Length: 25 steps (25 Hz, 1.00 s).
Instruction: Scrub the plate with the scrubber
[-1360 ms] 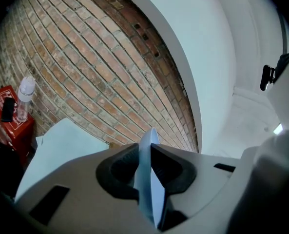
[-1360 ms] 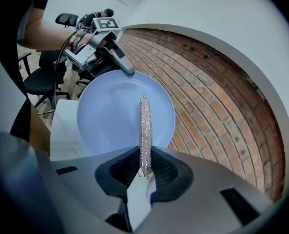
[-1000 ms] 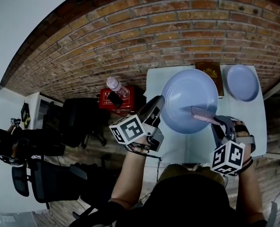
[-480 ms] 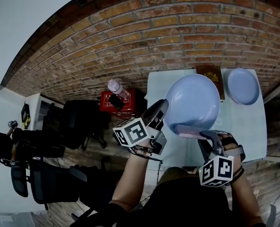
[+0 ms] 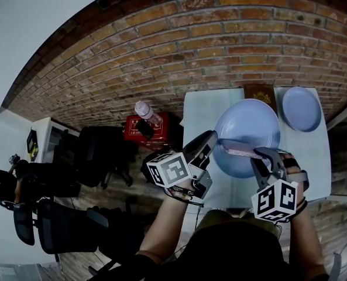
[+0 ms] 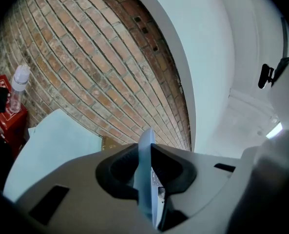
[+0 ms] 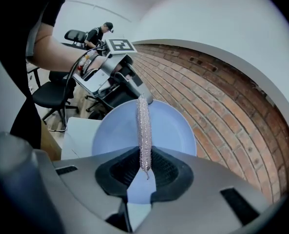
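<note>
Ahead of the right gripper (image 5: 258, 154), which is pinching the sparkly scrubber (image 5: 239, 153), the left gripper (image 5: 212, 139) is clamping the blue plate (image 5: 249, 127) by its rim.

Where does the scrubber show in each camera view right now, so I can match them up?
Head view: right of centre, the scrubber lies across the large blue plate's lower part.
Left gripper view: not in it; only the plate's rim shows between the jaws.
Right gripper view: dead centre, a glittery upright strip between the jaws.
Shared landmark: the large blue plate.
</note>
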Each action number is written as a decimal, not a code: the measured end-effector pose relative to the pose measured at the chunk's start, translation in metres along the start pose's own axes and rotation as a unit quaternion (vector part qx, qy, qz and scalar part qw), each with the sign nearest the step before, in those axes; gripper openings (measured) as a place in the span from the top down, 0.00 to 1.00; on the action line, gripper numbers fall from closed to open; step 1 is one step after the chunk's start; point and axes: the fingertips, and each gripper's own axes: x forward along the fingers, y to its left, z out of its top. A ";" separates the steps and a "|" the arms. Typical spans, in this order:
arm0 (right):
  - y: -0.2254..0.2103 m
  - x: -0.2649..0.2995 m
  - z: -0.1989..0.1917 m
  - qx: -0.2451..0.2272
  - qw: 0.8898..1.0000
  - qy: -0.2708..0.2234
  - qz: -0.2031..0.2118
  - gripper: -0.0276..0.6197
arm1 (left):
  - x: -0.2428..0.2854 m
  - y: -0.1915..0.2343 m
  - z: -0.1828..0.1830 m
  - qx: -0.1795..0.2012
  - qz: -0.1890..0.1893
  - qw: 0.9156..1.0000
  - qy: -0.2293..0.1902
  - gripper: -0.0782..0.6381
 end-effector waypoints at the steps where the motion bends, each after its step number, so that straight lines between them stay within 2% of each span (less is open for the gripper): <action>1: -0.006 0.000 0.002 0.001 1.000 0.000 -0.006 0.82 | -0.001 -0.002 -0.001 -0.001 -0.003 1.000 0.003 0.77; 6: -0.032 -0.003 0.001 0.006 0.999 0.000 -0.038 0.82 | -0.001 -0.015 -0.004 -0.003 -0.019 1.000 0.005 0.77; 14: -0.057 -0.011 -0.019 0.026 0.997 0.015 -0.077 0.82 | -0.007 -0.020 -0.005 0.003 -0.024 1.000 0.003 0.77; 19: -0.050 -0.014 -0.028 0.034 0.997 0.021 -0.071 0.82 | -0.008 -0.020 -0.003 0.002 -0.022 1.000 -0.002 0.77; 25: -0.027 -0.018 -0.027 0.040 0.998 0.013 -0.046 0.82 | -0.006 -0.017 -0.002 -0.002 -0.015 1.000 -0.003 0.77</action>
